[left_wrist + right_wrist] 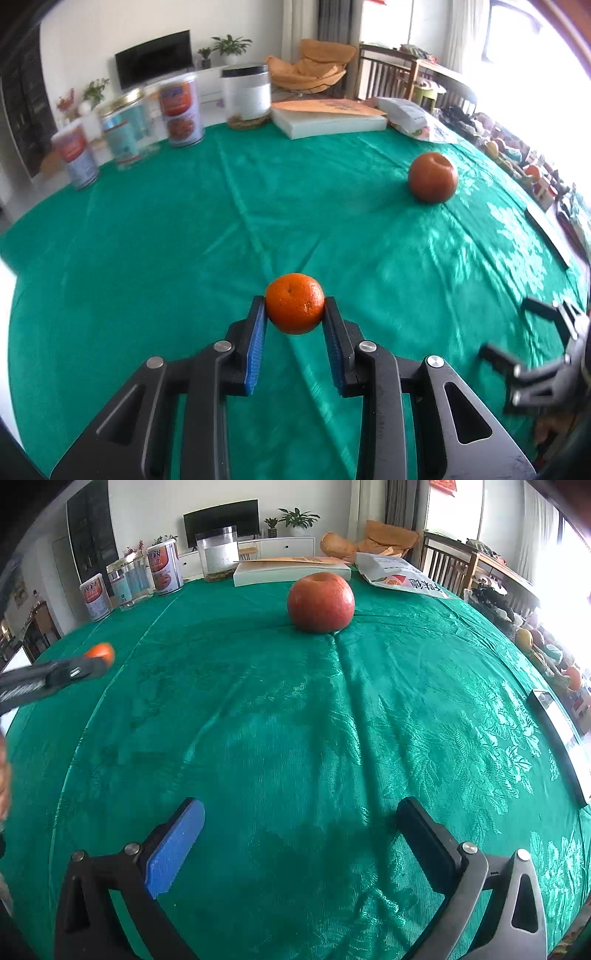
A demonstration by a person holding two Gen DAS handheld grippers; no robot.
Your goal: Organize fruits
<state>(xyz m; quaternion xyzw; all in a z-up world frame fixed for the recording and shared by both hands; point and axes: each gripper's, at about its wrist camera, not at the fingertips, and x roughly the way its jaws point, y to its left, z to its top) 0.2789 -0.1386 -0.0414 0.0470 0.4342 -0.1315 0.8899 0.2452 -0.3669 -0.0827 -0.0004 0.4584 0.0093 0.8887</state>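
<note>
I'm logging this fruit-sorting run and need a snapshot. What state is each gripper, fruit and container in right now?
left gripper: shut on the tangerine.
tangerine: clamped between the blue pads.
right gripper: open wide, nothing between its jaws.
apple: resting upright on the green tablecloth, untouched.
clear jar: upright, dark lid on.
tins: upright at the table's far edge.

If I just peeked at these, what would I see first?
Probably the small orange, pinched between the left gripper's blue pads just above the green cloth. Next, the big red apple sitting alone farther back on the cloth, straight ahead of the right gripper, whose jaws are wide open and empty.
</note>
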